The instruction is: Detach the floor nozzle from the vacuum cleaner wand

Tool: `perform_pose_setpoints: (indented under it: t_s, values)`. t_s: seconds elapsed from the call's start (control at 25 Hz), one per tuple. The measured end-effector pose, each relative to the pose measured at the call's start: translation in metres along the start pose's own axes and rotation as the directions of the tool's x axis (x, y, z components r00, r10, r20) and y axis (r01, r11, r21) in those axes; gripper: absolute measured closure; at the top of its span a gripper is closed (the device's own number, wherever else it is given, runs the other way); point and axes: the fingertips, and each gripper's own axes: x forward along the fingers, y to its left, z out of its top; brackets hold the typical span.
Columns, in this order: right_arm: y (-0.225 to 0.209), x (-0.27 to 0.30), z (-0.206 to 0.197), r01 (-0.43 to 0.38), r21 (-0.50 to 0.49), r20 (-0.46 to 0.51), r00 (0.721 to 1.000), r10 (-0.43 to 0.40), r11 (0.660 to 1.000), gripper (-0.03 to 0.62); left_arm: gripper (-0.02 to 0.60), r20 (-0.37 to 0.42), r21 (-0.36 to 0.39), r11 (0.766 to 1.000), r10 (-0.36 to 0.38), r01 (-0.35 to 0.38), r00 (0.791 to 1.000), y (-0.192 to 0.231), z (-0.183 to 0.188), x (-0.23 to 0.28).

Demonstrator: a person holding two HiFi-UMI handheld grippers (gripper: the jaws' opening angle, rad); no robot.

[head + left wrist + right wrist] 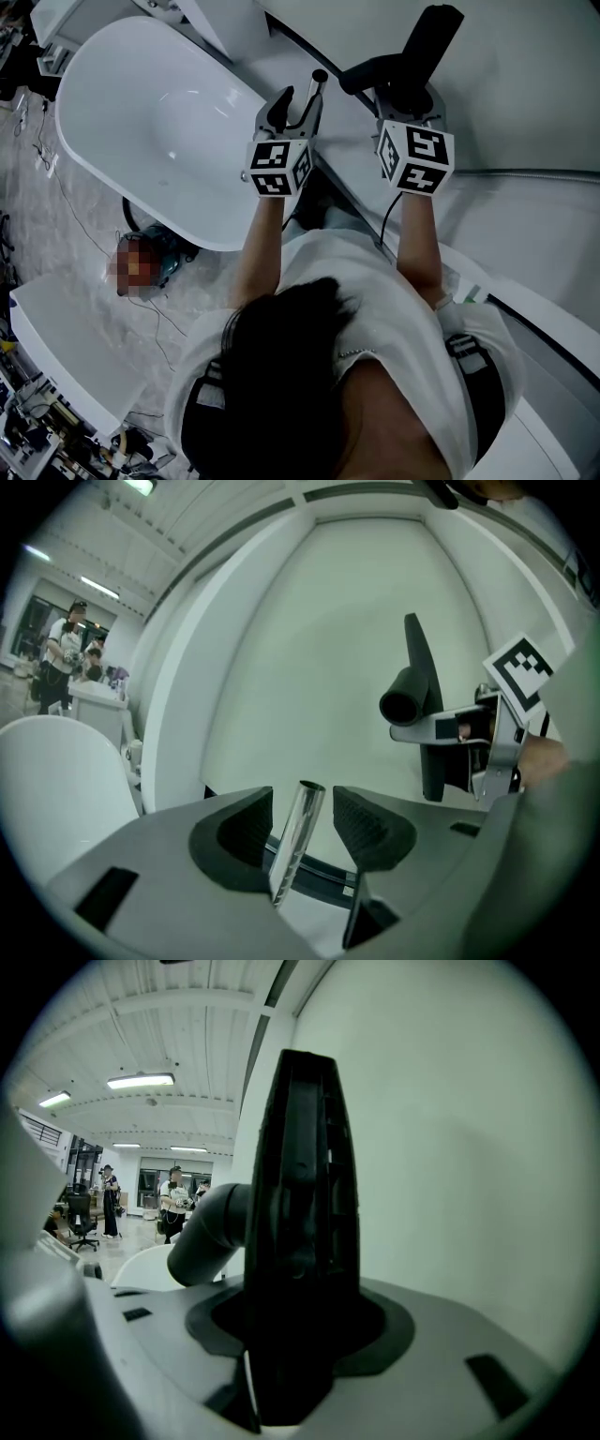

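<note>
Right gripper (409,101) is clamped on the black nozzle (427,47), jaws tight on its body, nozzle standing on end. Left gripper (302,827) has its jaws apart. The shiny wand (292,860) stands between the pads with a gap on the right pad's side, not squeezed.

Tub (141,112): white, oval, biggest thing here, upper left in the head view. Person (309,375) stands at the tub's near right end, dark hair, white top, both arms out forward. White counter (66,328) sits on the near side of the tub, across a strip of marble floor (84,234) with loose cables.

Nozzle is well right of the tub, held up in front of a pale curved wall (309,649). Its grey neck (401,705) sticks out toward the tub, open end showing. Wand is between nozzle and tub, just off the tub's right rim, tilted, top end open. Wand and neck are apart, so the nozzle is off the wand.

One marker cube sits on each gripper, left (278,169) and right (415,159), facing the person. Far beyond the tub a few people (61,658) stand, tiny.
</note>
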Motion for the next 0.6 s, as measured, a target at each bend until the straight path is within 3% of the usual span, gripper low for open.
perform_pose_setpoints:
  t_s: [0.16,0.28,0.4,0.6]
  values:
    - [0.002,-0.008,-0.004,0.000,0.001,0.011,1.000,0.000,1.000,0.375,0.380,0.066,-0.011,1.000,0.029,-0.028,0.997,-0.004,0.027,-0.016]
    - [0.006,-0.013,-0.012,0.001,0.007,0.004,1.000,-0.001,1.000,0.375,0.477,0.065,0.027,0.998,0.061,-0.063,0.996,-0.008,0.040,-0.025]
    - [0.012,-0.019,-0.027,-0.006,0.026,-0.024,1.000,0.007,1.000,0.375,0.488,0.066,0.078,0.994,0.069,-0.074,0.995,-0.013,0.046,-0.033]
    - [0.012,-0.021,-0.047,0.026,0.047,-0.045,0.999,-0.023,0.999,0.375,0.519,0.073,0.029,0.993,0.111,-0.114,0.991,-0.007,0.045,-0.046]
